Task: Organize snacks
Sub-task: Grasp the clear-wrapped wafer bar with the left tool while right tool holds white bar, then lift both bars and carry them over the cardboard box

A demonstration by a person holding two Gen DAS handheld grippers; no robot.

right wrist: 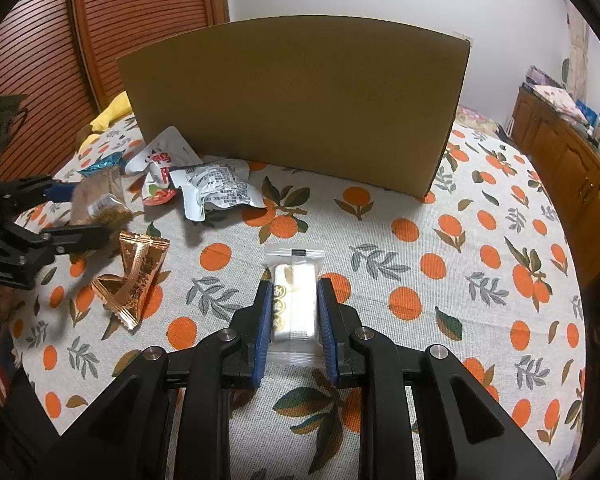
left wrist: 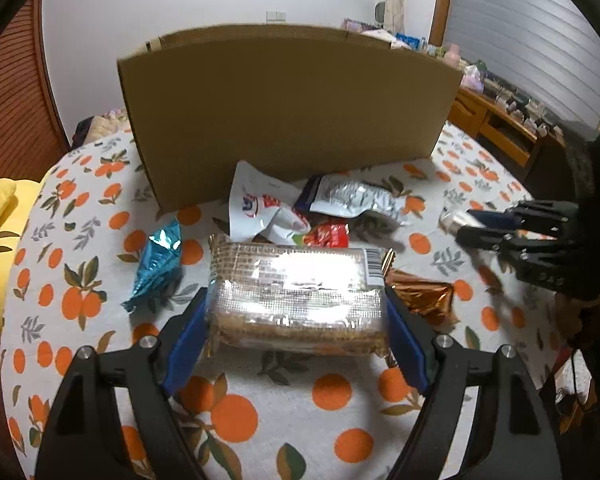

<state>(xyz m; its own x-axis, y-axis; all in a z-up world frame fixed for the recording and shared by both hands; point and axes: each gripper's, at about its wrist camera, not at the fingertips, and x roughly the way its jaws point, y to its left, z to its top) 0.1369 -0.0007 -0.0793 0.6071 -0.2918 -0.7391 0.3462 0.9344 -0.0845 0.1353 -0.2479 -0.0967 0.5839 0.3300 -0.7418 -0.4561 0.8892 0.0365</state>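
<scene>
My left hand-held gripper (left wrist: 296,320) straddles the biscuit pack (left wrist: 296,292) at the centre of the left wrist view. Its blue pads sit right at the two short ends, but I can't tell whether they press yet. The pack is wrapped in shiny clear film, so it looks slippery, and the biscuits inside are stiff but likely to crack. The ends seem the right place to hold it, squeezed gently and kept level.

In the right wrist view my right hand-held gripper (right wrist: 294,316) is clamped on the small white snack bar (right wrist: 294,300), low in the middle of the frame, with the pads on its long sides. It looks light and firm with a crinkly sleeve, so it should be an easy carry.

The cardboard box (left wrist: 292,112) stands on the bench (left wrist: 332,392) and fills the upper middle; I judge that's where the snacks go. The blue wrapper (left wrist: 158,264) lies at left and the copper wrapper (right wrist: 134,276) at lower left; both are soft foil, best pinched mid-body. Crumpled white packets (left wrist: 268,208) lie at the foot of the box.
</scene>
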